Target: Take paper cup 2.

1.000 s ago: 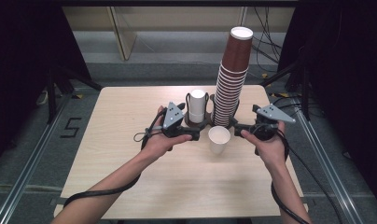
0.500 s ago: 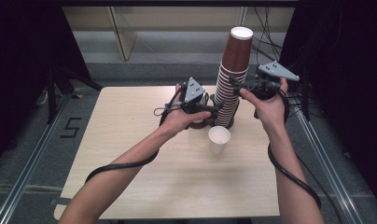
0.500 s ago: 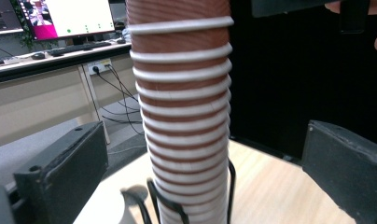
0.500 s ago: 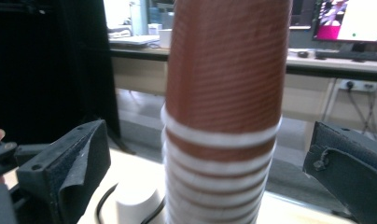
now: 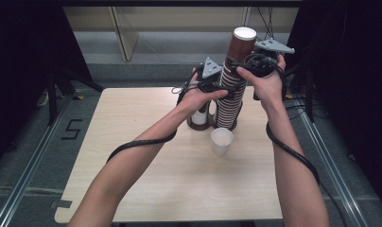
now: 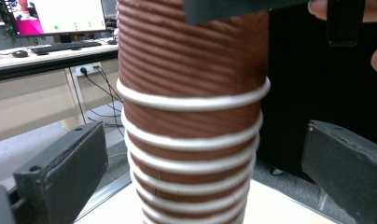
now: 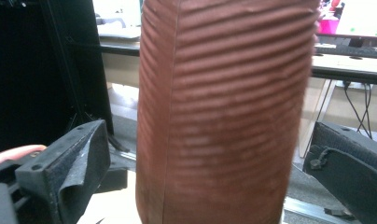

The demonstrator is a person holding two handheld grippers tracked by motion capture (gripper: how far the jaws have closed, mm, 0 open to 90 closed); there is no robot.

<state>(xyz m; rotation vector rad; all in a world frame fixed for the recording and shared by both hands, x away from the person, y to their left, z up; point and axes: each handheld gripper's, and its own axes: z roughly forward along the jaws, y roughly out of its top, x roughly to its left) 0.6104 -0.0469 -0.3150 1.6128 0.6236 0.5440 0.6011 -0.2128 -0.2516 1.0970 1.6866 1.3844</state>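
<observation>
Both claws stand apart around the tall cup stack (image 5: 232, 82): right claw (image 5: 241, 65) at the top cup, left claw (image 5: 216, 84) lower. Next, I'd guess, close and pull.

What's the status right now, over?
Left gripper open around cup stack. Right gripper open around top cup. Nothing gripped. Loose cup clear.

Both hands rose from table level to the tall brown cup stack (image 5: 230, 90): left gripper (image 5: 216, 84) left the short stack's cup, jaws just opened wide, now straddling the stack's upper part untouched; right gripper (image 5: 238, 66) climbed to bracket the top cup.
</observation>
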